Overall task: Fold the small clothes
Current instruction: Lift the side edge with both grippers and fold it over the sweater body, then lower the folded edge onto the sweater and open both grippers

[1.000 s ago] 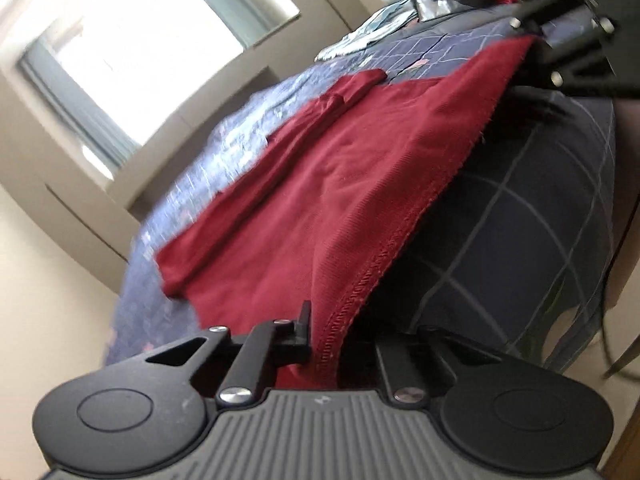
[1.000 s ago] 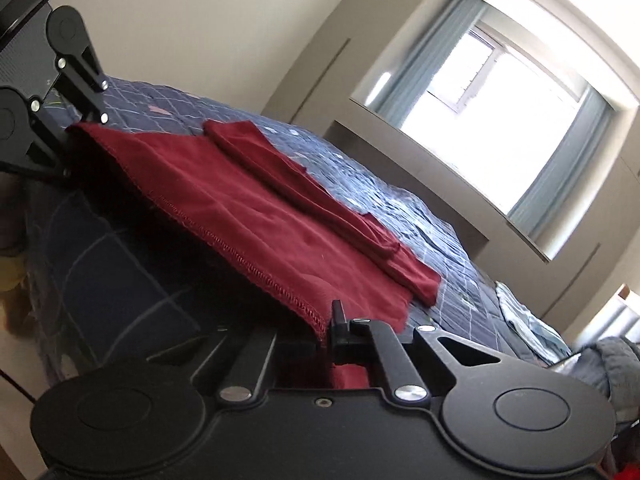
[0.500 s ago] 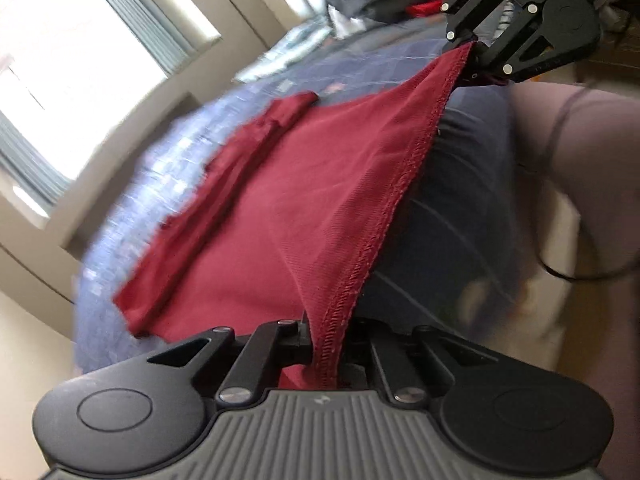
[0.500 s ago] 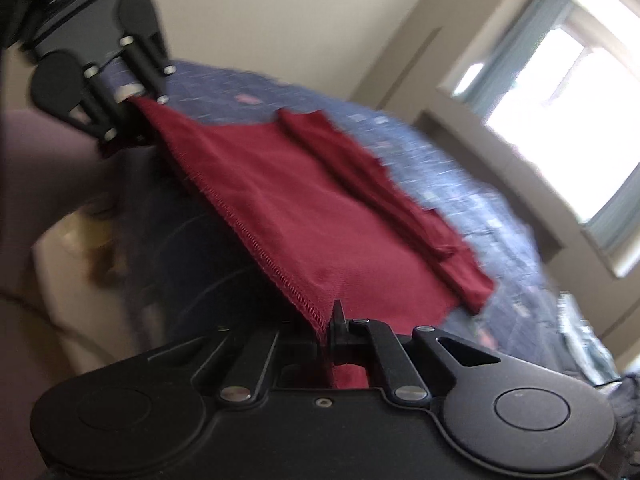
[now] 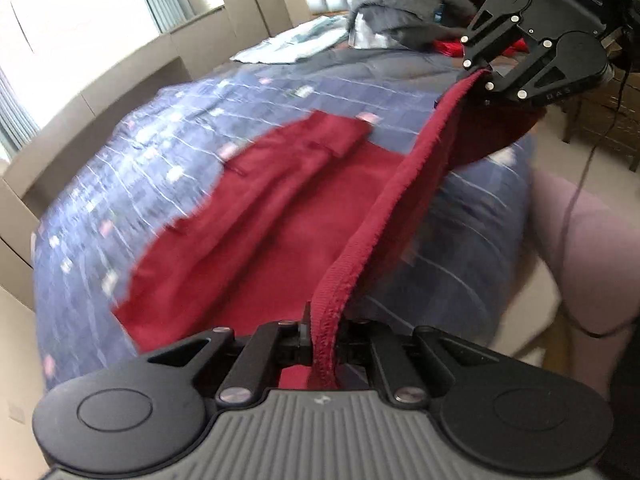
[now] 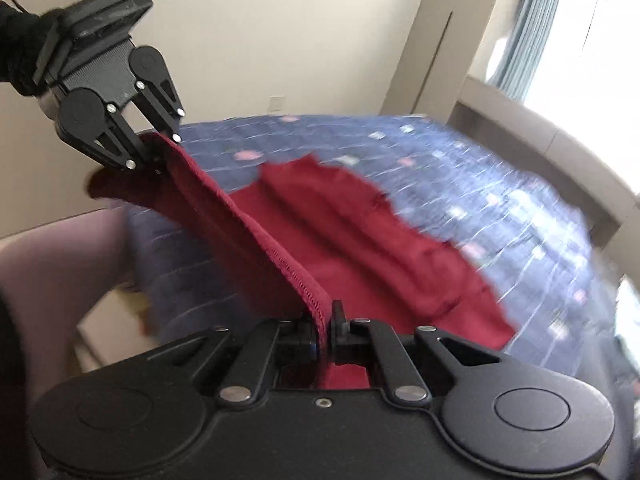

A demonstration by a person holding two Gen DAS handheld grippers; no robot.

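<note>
Bedspread (image 5: 168,152) pattern smears w/ motion blur in both views, so I can't read it. Red garment (image 5: 280,216) far edge is blurred too. Grey pile (image 5: 400,4) at the back is too soft to ID.

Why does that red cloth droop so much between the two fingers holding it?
The red garment is probably soft and floppy: its hem dips between the left gripper and right gripper. It likely weighs little, since a pinched edge lifts it. Its far part drapes on the bed.
</note>
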